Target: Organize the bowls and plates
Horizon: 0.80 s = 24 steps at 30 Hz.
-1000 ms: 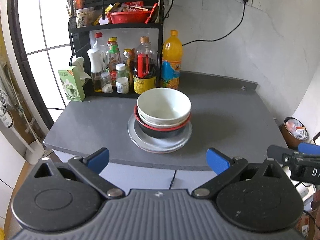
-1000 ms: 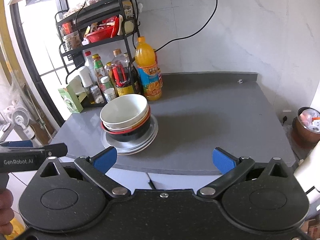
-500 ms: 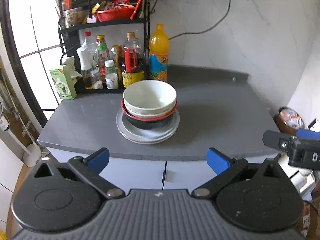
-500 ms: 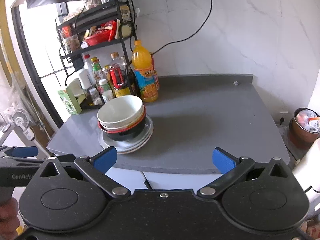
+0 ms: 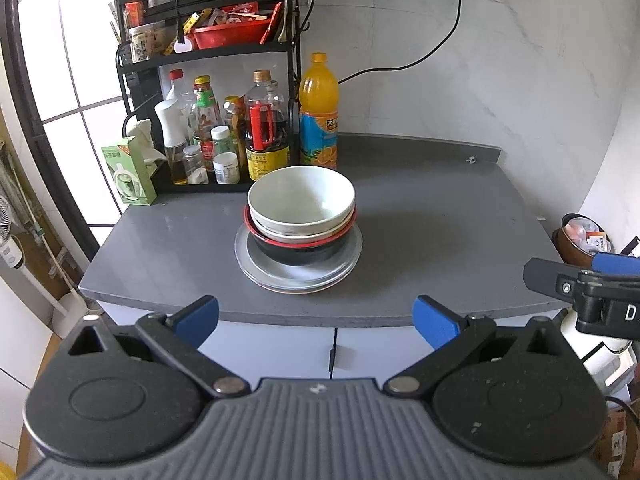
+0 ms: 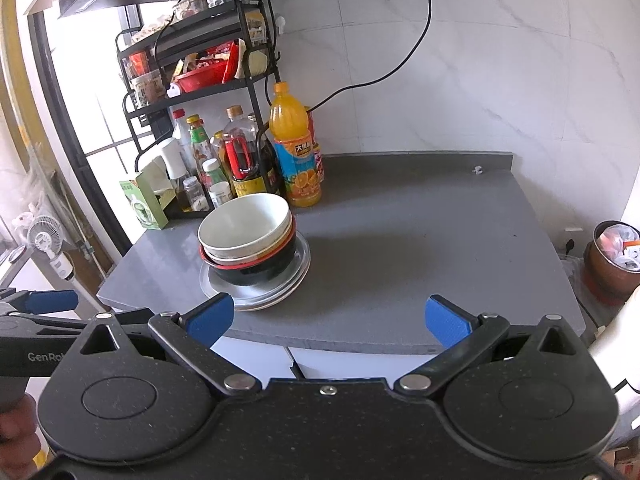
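- While both grippers hang back off the near edge of the worktop [image 5: 420,216], we hold nothing: the left gripper [image 5: 316,318] has its blue pads spread wide with only air between them, and the right gripper [image 6: 326,318] is just as wide open and empty
- The stack sits left of centre on the worktop, near the front edge and just in front of the bottle rack [image 5: 208,52]: a white bowl [image 5: 301,200] on top, nested in what looks like a second pale bowl, then a red-rimmed black bowl [image 5: 300,250], all on a pile of flat plates [image 5: 300,280]
- The orange drink bottle [image 5: 319,116] stands just behind the stack, close but not touching as far as we can tell
- We judge the stack already gathered, so little of the task seems left
- We expect the bowls to be stiff, glazed and slippery, likely ceramic and breakable, and the whole pile heavy
- If anything needs lifting, we would pinch the top bowl's rim, one pad inside and one outside, on its near side
- The plates lie flat with little edge showing, so we would get a pad under the lip after the bowls come off
- The nested bowls sit slightly tilted, and a sideways nudge could slide them
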Tool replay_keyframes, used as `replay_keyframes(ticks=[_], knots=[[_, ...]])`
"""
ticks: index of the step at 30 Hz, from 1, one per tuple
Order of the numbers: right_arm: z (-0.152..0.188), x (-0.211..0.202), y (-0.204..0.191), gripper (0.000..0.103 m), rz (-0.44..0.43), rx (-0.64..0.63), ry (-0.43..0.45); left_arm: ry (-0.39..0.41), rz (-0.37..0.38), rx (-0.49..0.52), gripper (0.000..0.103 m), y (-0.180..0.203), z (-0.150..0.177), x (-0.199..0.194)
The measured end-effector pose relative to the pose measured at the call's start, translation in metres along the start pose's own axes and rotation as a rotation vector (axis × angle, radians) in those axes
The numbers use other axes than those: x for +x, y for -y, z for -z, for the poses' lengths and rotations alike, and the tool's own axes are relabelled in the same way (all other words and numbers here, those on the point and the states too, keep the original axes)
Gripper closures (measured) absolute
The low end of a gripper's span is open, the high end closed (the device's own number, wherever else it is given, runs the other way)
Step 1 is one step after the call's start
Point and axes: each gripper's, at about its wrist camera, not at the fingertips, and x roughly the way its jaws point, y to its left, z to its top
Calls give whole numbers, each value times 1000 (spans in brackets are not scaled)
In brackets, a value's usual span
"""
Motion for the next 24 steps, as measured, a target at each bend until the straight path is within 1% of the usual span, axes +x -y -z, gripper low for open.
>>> replay_keyframes(ticks=[11,15,24], knots=[[1,0,-2,0,-1,-9,-5,-3,-31,-21,0,-9,-2,-2],[2,0,-4,0,-15,-10,-13,-5,-43,-31,0,-13,-1,-2],[4,-1,-9,0,-21,-21,-20,-10,-42,-39,0,-18,0,-4]])
